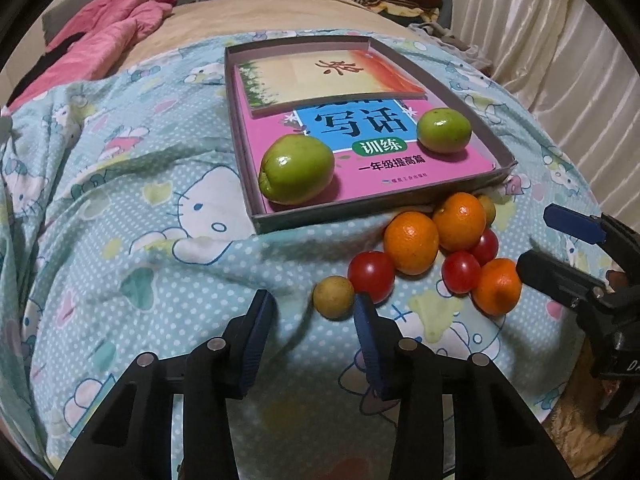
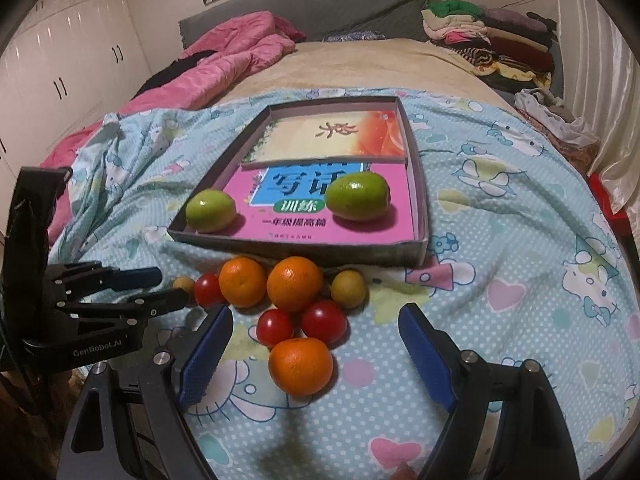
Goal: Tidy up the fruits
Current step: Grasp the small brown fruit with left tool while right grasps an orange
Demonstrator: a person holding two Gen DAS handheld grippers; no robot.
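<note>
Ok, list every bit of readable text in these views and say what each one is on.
"写话" on the pink book in the box, blue panel.
"训练" on the same book, green oval.
"一年级提高篇" below that.
"GenRobot.AI" on the left gripper body.
Brush character on the upper book: not legible.
Tiny publisher line on the pink book: too small.

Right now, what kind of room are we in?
Most likely a bedroom. The fruit lies on a bed with a cartoon-cat bedsheet, a pink quilt is bunched near the grey headboard, and folded clothes are stacked beside it.
</note>
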